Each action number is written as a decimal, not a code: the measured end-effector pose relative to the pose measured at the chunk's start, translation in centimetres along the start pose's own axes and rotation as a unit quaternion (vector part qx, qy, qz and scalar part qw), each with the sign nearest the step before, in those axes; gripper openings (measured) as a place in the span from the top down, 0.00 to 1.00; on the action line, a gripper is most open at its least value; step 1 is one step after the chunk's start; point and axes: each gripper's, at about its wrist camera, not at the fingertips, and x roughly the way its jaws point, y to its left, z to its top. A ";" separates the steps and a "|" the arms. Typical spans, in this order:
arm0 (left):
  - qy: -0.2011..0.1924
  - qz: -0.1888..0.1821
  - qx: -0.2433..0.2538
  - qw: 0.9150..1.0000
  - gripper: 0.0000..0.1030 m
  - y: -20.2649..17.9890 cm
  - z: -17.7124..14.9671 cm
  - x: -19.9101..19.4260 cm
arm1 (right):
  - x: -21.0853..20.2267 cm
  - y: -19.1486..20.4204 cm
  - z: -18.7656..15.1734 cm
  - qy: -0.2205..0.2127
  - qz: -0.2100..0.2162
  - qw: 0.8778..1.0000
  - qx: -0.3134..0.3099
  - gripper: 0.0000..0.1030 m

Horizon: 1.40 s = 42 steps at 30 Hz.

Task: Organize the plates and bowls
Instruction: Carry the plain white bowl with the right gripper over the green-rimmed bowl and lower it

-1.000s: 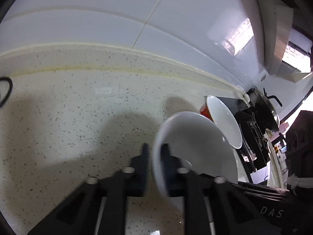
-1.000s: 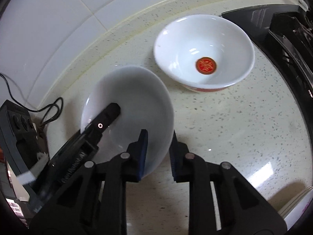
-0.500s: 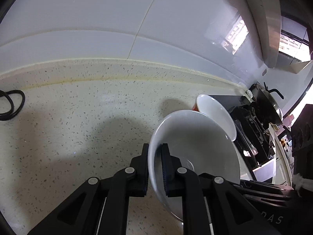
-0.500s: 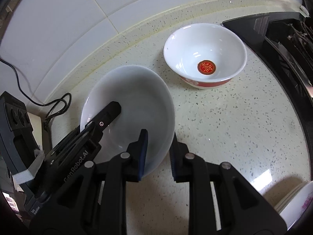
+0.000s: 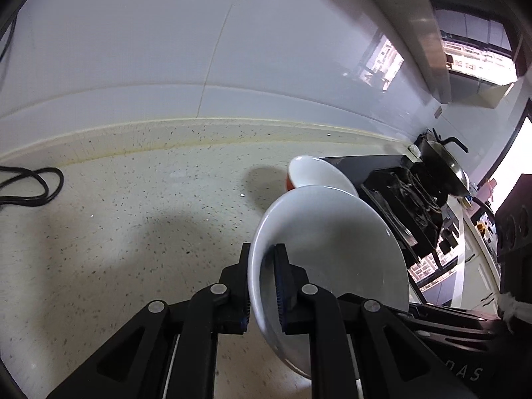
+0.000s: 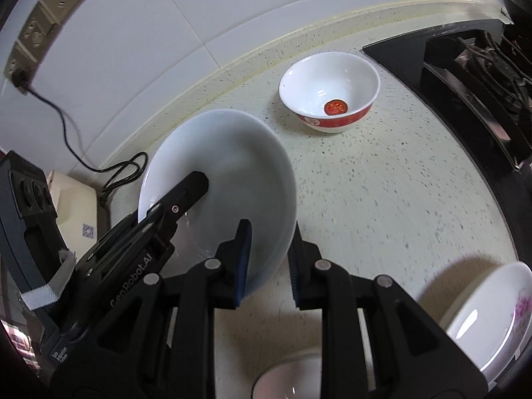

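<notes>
A plain white deep plate is held in the air above the speckled counter. My left gripper is shut on its left rim; the plate also shows in the left wrist view. My right gripper is shut on its near right rim. The left gripper reaches into the plate from the left in the right wrist view. A white bowl with red trim and a red emblem stands upright on the counter beyond the plate; it also shows behind the plate in the left wrist view.
A black stove lies at the right. A flower-patterned plate sits at the near right, another white dish at the bottom edge. A black cable and wall socket are at the left, by a tiled wall.
Both grippers have lifted the white plate higher and drawn back from the red-trimmed bowl, which now looks smaller and farther. The patterned plate and a near dish have come into view.
</notes>
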 end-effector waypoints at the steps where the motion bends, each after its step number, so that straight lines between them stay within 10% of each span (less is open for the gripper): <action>1: 0.000 -0.001 0.003 1.000 0.88 -0.3 -0.1 -0.4 | -0.6 0.0 -0.3 -0.003 -0.001 1.000 -0.003 0.76; 42: 0.067 -0.057 0.139 0.986 0.87 -9.4 -9.0 -5.5 | -7.8 -4.9 -12.8 0.007 -0.024 0.999 0.024 0.76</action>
